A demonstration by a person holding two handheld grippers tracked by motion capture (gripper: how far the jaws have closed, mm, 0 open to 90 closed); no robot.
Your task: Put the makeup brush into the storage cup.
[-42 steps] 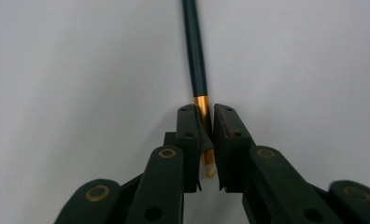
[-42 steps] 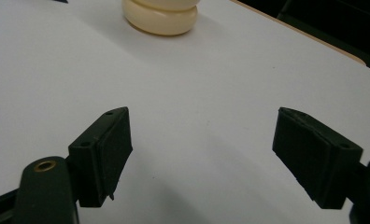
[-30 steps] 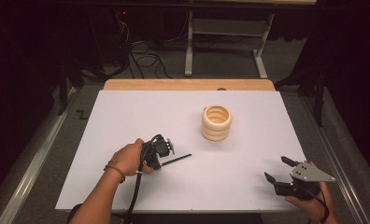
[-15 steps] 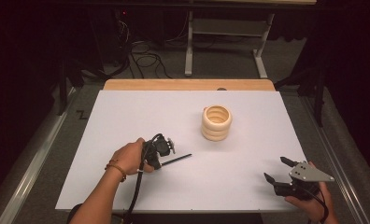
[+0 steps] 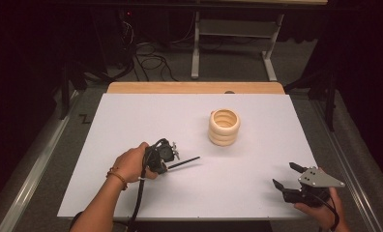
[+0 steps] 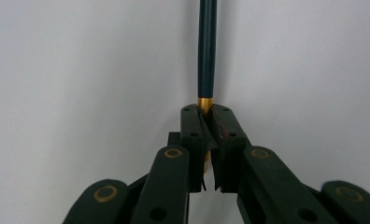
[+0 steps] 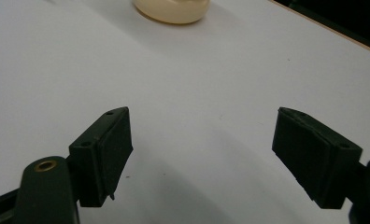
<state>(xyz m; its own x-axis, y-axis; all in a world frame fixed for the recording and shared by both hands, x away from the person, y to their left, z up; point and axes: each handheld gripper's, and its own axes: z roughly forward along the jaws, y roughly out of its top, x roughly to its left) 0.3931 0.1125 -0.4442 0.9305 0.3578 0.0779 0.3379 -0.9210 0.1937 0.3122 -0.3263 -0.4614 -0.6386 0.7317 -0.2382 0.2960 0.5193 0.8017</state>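
My left gripper (image 5: 166,166) (image 6: 207,116) is shut on a dark pencil (image 5: 184,162) (image 6: 206,51) with a gold band; it grips the banded end. The pencil's shaft points away over the white table (image 5: 131,125). A stack of cream wooden rings (image 5: 224,126) (image 7: 173,9) stands upright right of the table's middle. My right gripper (image 5: 286,176) (image 7: 202,158) rests low near the front right corner, jaws wide open with nothing between them, aimed toward the rings.
A wooden strip (image 5: 194,87) edges the table's far side. Beyond it are a metal desk frame (image 5: 228,38) and cables (image 5: 146,53) on the floor. A metal rail (image 5: 30,174) runs along the left.
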